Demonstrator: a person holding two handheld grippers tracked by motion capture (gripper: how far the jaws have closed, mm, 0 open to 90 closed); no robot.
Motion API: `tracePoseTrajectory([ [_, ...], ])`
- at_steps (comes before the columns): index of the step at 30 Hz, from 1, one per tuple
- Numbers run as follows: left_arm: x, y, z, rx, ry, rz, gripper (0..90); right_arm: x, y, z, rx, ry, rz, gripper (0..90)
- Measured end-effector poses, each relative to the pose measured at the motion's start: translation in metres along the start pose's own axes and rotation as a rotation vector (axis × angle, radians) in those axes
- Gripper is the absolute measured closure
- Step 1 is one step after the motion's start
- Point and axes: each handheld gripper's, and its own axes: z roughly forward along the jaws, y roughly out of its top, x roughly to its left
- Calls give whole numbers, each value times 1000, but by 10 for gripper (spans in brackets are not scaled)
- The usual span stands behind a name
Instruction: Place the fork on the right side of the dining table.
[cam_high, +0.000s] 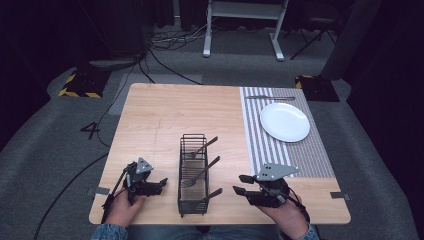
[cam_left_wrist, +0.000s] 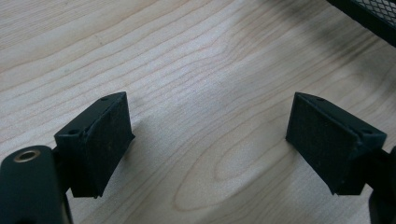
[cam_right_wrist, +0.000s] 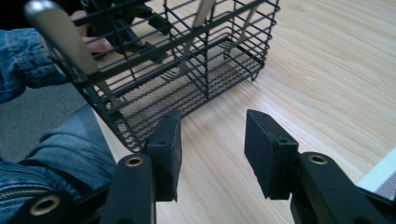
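Here, a black wire basket (cam_high: 193, 175) holds cutlery; both grippers' jaws spread, empty.

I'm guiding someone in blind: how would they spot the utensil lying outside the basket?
Start at the striped placemat covering the table's right side, then find the white plate on it. Just beyond the plate, at the mat's far edge, lies a knife, flat; the other utensils lean inside the black wire basket.

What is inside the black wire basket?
The black wire basket holds three pieces of cutlery, one per compartment, handles sticking out toward the right. Two look like forks; the nearest one's head is hidden by the wires, so its kind is unclear.
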Motion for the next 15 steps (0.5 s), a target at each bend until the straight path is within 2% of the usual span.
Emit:
tracePoseTrajectory([
  [5, 0, 0, 0, 0, 0, 0, 143, 9, 8, 1, -6, 41, -21, 553],
  [10, 0, 0, 0, 0, 0, 0, 143, 15, 14, 1, -17, 59, -40, 547],
  [11, 0, 0, 0, 0, 0, 0, 143, 19, 17, 1, -24, 81, -45, 547],
  [15, 0, 0, 0, 0, 0, 0, 143, 24, 21, 2, -32, 115, -57, 547],
])
